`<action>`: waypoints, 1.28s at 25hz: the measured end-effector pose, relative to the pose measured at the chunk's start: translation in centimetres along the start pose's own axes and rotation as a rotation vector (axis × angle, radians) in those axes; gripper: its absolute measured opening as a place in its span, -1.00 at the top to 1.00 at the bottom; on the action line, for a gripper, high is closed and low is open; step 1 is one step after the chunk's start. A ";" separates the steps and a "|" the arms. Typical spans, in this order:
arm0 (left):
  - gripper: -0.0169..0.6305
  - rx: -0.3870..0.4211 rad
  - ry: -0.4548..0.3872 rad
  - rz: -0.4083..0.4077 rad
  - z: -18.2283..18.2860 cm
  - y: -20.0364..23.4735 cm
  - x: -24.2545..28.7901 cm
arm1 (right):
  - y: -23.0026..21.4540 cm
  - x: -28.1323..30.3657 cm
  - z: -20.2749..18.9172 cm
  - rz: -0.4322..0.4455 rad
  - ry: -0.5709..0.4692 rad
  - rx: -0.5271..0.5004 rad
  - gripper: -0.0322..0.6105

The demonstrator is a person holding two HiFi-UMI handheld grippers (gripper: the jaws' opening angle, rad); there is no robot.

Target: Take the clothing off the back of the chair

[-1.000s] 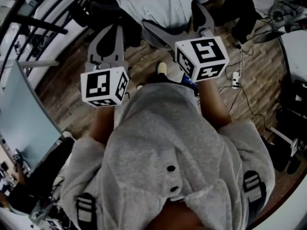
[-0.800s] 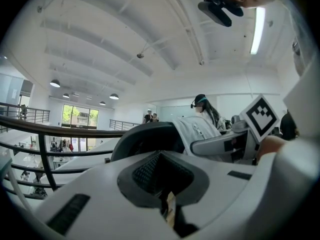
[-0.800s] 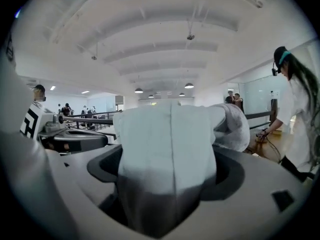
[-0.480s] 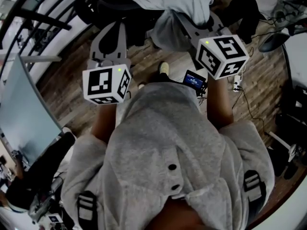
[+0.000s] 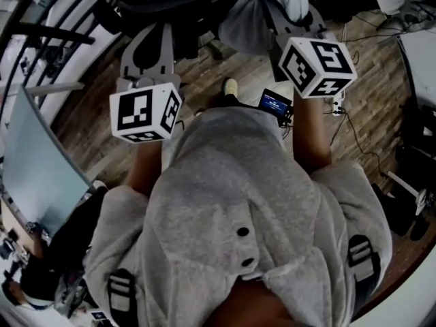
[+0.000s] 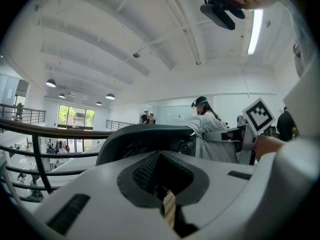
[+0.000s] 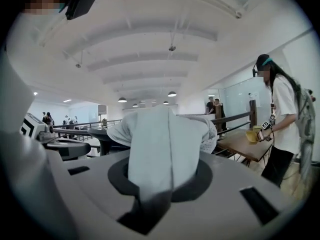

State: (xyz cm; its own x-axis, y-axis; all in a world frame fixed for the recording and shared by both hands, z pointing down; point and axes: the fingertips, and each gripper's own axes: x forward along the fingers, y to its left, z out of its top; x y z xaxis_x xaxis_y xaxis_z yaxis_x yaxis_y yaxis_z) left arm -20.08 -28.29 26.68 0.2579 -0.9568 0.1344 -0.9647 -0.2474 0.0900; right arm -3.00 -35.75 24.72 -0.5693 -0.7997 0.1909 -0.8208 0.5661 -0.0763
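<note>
A pale grey garment (image 5: 246, 24) hangs over the top of a dark office chair (image 5: 167, 2) at the upper edge of the head view. My right gripper (image 5: 278, 11) has just been closing and is shut on a fold of it. In the right gripper view the cloth (image 7: 162, 134) fills the gap between the jaws of the right gripper (image 7: 163, 156) and bunches up beyond them. My left gripper (image 5: 155, 29) sits left of the garment, shut and holding nothing. In the left gripper view the left gripper (image 6: 162, 153) faces the chair back (image 6: 150, 134), with the garment (image 6: 212, 126) to the right.
A wooden floor (image 5: 225, 70) lies below, with cables and a power strip (image 5: 335, 107) at the right. A dark railing (image 6: 45, 131) runs along the left. A wooden table (image 7: 245, 144) and a standing person (image 7: 282, 119) are off to the right. A pale panel (image 5: 34, 176) stands at left.
The right gripper has moved up and to the right in the head view and closed on the grey cloth, drawing a fold of it along. The left gripper has hardly moved.
</note>
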 end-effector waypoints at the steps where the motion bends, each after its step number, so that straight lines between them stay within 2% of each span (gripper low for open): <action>1: 0.91 0.000 0.000 -0.003 0.0 -0.1 0.3 | -0.6 0.0 0.1 -0.018 -0.013 0.004 0.58; 8: 0.91 0.002 0.020 -0.036 -0.5 -1.5 2.6 | -4.8 -0.6 0.5 -0.119 -0.053 0.031 0.58; 20: 0.91 0.023 0.014 -0.083 0.1 -6.0 5.8 | -10.8 -2.1 0.8 -0.190 -0.102 0.090 0.58; 23: 0.91 0.027 0.001 -0.067 0.6 -6.5 6.0 | -12.5 -2.8 1.0 -0.208 -0.118 0.122 0.58; 32: 0.91 0.021 -0.016 -0.033 1.0 -6.1 6.0 | -16.5 -4.4 0.3 -0.300 -0.123 0.125 0.58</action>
State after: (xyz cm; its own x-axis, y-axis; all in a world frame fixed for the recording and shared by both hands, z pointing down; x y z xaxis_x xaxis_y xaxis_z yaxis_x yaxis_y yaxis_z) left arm -12.75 -32.66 25.92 0.2885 -0.9505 0.1158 -0.9568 -0.2815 0.0731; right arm 13.07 -41.62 24.86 -0.2967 -0.9493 0.1038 -0.9476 0.2792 -0.1552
